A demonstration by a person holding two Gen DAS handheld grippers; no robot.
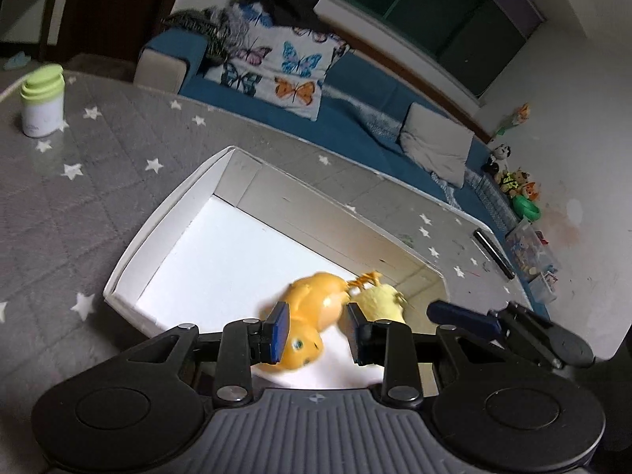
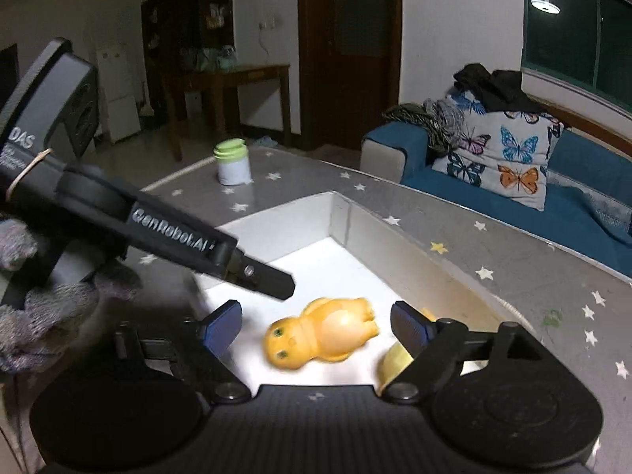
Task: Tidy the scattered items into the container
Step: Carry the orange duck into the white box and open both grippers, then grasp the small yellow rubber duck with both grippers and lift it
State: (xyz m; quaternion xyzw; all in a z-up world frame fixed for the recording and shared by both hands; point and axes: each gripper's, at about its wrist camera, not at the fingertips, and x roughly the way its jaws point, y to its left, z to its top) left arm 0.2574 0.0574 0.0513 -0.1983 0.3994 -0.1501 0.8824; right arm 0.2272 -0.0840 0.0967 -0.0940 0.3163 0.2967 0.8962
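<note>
- Toy (image 2: 322, 331): an orange animal toy lies on its back on the white floor of the box, low in the middle of the right wrist view. It looks blurry. In the left wrist view the same toy (image 1: 310, 316) sits low in the middle of the frame, between the two blue pads, and no pad seems to be pressing it.
- Yellow thing (image 1: 381, 300): a soft yellow thing lies in the box just right of the toy, touching it or almost. I cannot tell what it is.
- Box (image 1: 173, 213): a white box with low walls sits in the middle of the frame on the table.
- Left gripper (image 1: 318, 330): its fingers are apart, one on each side of the toy, above the box.
- Right gripper (image 2: 316, 322): its fingers are spread wide, with the toy lying loose between them. It holds nothing.
- Table (image 1: 79, 197): it has a grey cloth with white stars.
- Bottle (image 1: 42, 98): a white bottle with a green lid stands on the table, upper left of the frame, well apart from the box.
- Sofa (image 1: 355, 118): a blue sofa with a butterfly pillow (image 1: 276, 67) is behind the table.
</note>
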